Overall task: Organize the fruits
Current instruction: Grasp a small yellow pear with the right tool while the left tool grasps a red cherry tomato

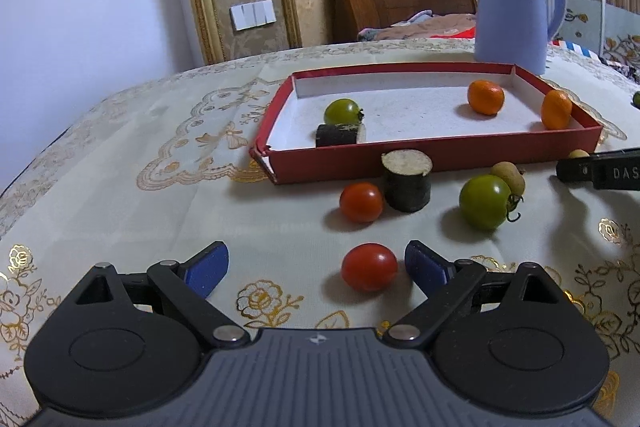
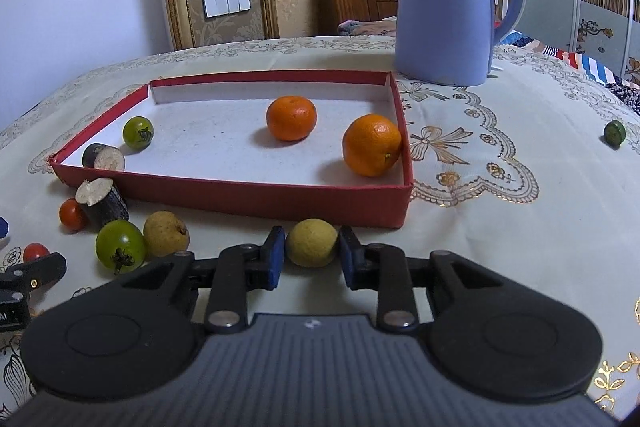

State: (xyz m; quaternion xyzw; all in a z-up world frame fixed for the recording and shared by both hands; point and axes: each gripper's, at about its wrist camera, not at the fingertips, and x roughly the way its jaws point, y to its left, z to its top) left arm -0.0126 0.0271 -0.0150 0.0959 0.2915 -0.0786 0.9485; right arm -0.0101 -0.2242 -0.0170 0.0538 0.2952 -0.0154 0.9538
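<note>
A red box (image 1: 440, 155) (image 2: 248, 201) holds two oranges (image 2: 291, 117) (image 2: 372, 145), a green tomato (image 1: 342, 111) and a dark cut cylinder (image 1: 340, 135). My left gripper (image 1: 316, 267) is open low over the cloth, a red tomato (image 1: 369, 267) beside its right finger. Beyond lie another red tomato (image 1: 361, 202), a dark cylinder (image 1: 407, 181), a green tomato (image 1: 485, 202) and a tan longan (image 1: 509, 177). My right gripper (image 2: 312, 255) is shut on a yellowish longan (image 2: 312, 242) in front of the box wall.
A blue kettle (image 2: 448, 3) stands behind the box. A small green fruit (image 2: 614, 133) lies far right on the embroidered tablecloth. A second longan (image 2: 166, 233) and a green tomato (image 2: 120, 245) sit left of my right gripper. The table's edge curves at the left.
</note>
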